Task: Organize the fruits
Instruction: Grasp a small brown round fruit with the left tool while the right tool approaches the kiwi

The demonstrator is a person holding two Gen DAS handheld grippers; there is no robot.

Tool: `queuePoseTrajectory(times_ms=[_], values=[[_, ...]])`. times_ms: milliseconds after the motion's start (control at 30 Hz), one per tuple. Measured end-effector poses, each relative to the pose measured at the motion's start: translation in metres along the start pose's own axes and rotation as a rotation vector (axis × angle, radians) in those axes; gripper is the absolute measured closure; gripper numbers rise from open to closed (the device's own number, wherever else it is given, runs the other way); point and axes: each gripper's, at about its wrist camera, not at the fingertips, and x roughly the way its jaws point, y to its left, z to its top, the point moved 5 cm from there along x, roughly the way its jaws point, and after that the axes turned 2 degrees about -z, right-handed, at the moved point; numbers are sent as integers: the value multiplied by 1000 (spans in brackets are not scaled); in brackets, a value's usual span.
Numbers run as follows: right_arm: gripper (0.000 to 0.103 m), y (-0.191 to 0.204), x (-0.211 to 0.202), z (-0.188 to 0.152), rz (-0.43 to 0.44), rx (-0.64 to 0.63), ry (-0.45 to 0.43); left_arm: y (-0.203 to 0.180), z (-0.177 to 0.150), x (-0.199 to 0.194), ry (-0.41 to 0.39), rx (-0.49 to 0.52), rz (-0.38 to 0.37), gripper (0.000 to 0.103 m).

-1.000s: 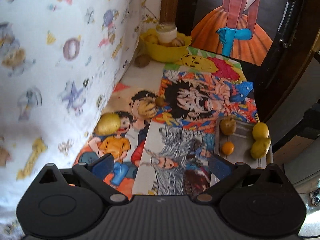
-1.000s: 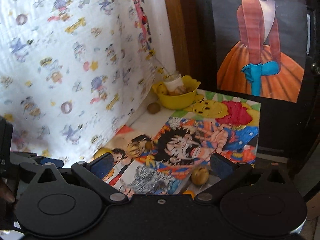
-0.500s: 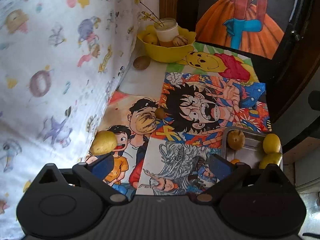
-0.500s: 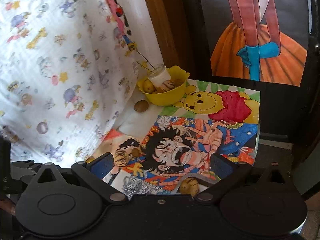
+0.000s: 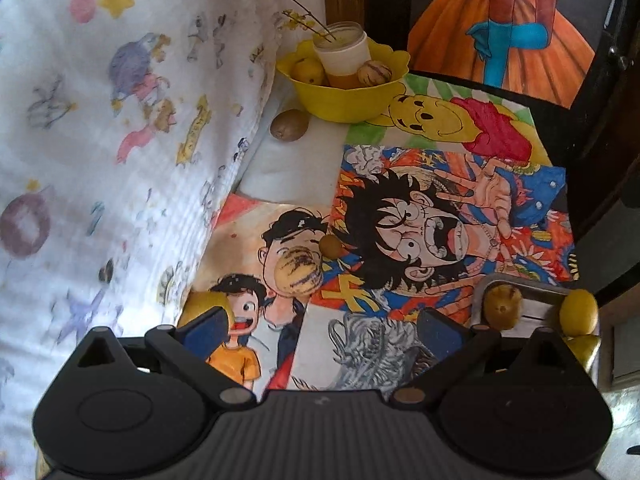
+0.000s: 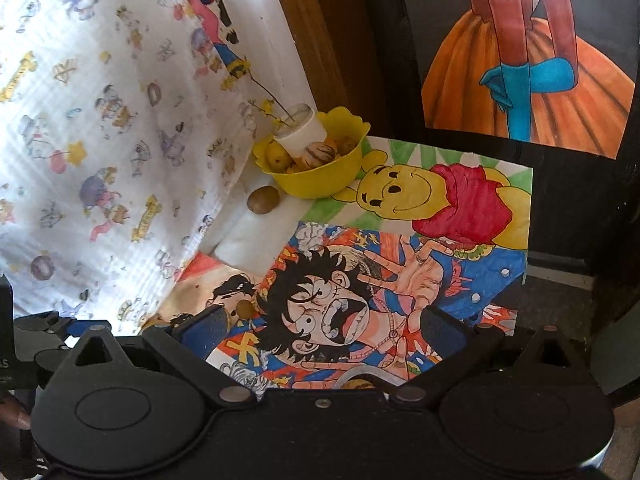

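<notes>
Both tools were spread wide and carried nothing as the person worked at sorting fruit on a bench covered in cartoon drawings. The left tool (image 5: 320, 322) hovered low over the near edge of the bench, its jaws released. The right tool (image 6: 326, 322) hung beside it, equally slack.

A yellow bowl (image 5: 346, 98) stood at the far left corner, already holding a cup (image 5: 341, 54) and several fruits. A metal tray (image 5: 532, 300) at the near right corner carried a brown fruit (image 5: 502, 306) and two yellow ones.

Loose fruit lay scattered: a kiwi (image 5: 289, 125) just beside the bowl, a striped yellow fruit (image 5: 298, 270) mid-bench touching a small brown fruit (image 5: 331, 246), and a lemon (image 5: 202, 306) at the near left edge, partly hidden behind the left tool's finger.

The step in hand looked like an approach to a loose fruit, probably the striped one or the lemon. The next move would call for lowering the open jaws around it and closing gently.

No brand or legible writing appeared on the fruit or bowl.
</notes>
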Motion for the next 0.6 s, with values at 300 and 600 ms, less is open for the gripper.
queuePoseTrajectory(times_ms=[300,600], values=[[1,19,54,25,12,-33,51,11,27,52,-4,109,-32,0],[1,34,123,65,63,-108,6,8,36,108,-25,247,-59,1]])
